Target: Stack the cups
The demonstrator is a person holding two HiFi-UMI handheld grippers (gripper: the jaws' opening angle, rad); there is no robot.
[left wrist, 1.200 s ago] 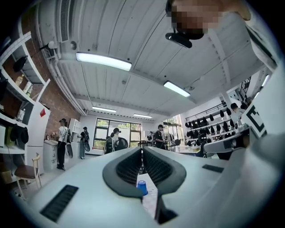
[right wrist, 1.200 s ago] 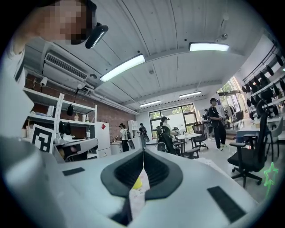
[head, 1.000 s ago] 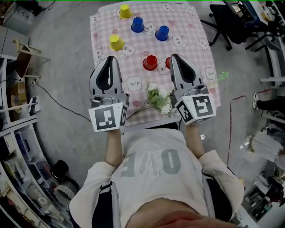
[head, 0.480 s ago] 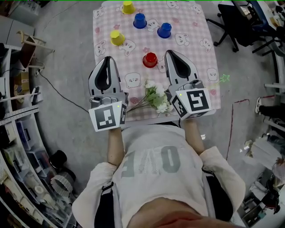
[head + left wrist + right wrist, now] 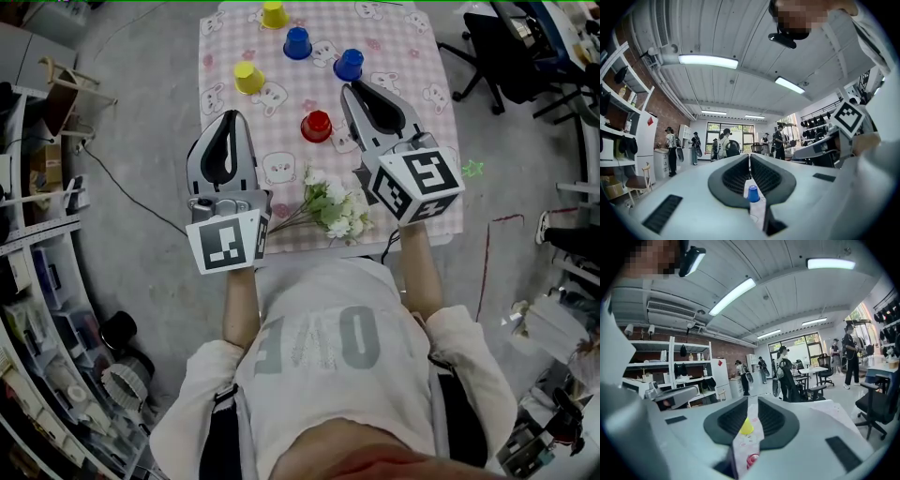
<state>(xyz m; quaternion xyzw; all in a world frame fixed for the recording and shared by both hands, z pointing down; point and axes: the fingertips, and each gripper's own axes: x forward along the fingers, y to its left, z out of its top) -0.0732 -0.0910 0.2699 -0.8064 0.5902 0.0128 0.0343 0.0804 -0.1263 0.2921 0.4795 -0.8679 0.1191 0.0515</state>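
Note:
Five cups stand upside down on the pink checked table (image 5: 412, 56): a yellow cup (image 5: 274, 14) at the far edge, a blue cup (image 5: 297, 42), a second blue cup (image 5: 348, 64), a second yellow cup (image 5: 247, 77) and a red cup (image 5: 316, 126). My left gripper (image 5: 230, 114) hovers over the table's left side, shut and holding nothing. My right gripper (image 5: 349, 86) reaches just below the second blue cup, jaws together and empty. Through its slit I see a yellow cup (image 5: 746, 426) and a red cup (image 5: 752, 459). A blue cup (image 5: 753, 193) shows through the left gripper's (image 5: 749, 159) slit.
A bunch of white flowers (image 5: 333, 202) lies on the near part of the table between the grippers. Office chairs (image 5: 487, 47) stand to the right, and shelves (image 5: 37, 281) with clutter line the left.
My right gripper has moved forward across the table toward the blue cup and turned a little left. A second red cup seen beside it a second ago is now hidden. The left gripper has kept still.

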